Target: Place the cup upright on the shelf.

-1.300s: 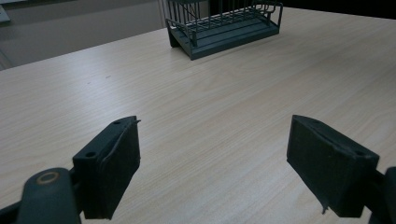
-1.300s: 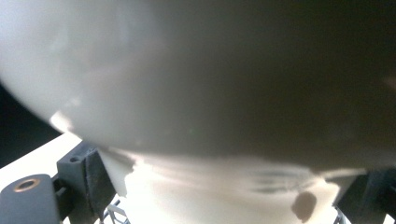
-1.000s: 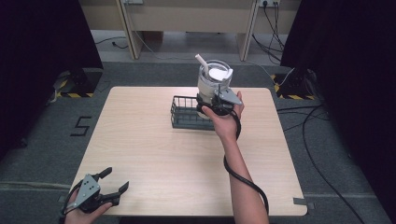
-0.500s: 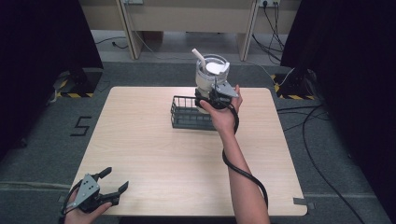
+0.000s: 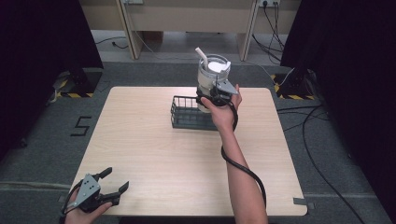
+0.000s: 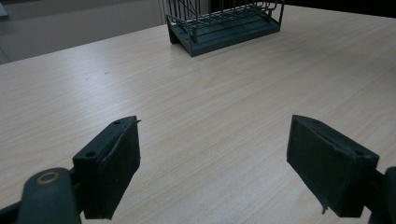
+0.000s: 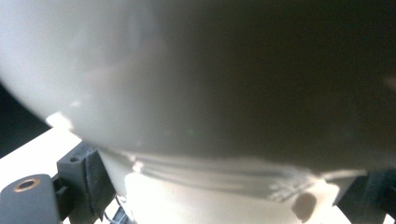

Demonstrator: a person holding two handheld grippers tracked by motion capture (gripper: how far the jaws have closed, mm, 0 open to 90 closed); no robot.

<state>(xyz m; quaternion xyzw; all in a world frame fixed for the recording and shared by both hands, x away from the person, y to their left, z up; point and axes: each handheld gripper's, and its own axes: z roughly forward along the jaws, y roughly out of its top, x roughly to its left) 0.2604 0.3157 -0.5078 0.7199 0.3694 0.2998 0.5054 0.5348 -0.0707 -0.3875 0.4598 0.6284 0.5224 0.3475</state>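
A clear jug (image 5: pixel 212 77) with a white lid and a white stick poking out of its top hangs over the back right part of a dark wire basket (image 5: pixel 187 116). My right gripper (image 5: pixel 211 97) is shut on the jug's lower part, and up close the jug (image 7: pixel 201 84) looms right above the right gripper (image 7: pixel 224 196), whose jaws press on its pale base. My left gripper (image 5: pixel 112 181) rests open at the table's near left corner, with nothing between its fingers. The left gripper (image 6: pixel 215 163) faces the basket (image 6: pixel 224 23) across bare wood.
The light wooden table (image 5: pixel 154 154) stands on grey carpet. Cables (image 5: pixel 322 140) trail over the floor to the right. Black curtains flank both sides, and wooden furniture legs (image 5: pixel 128 28) stand behind the table.
The right gripper has carried the jug a little to the left and slightly up over the basket. The left gripper has stayed where it was, open.
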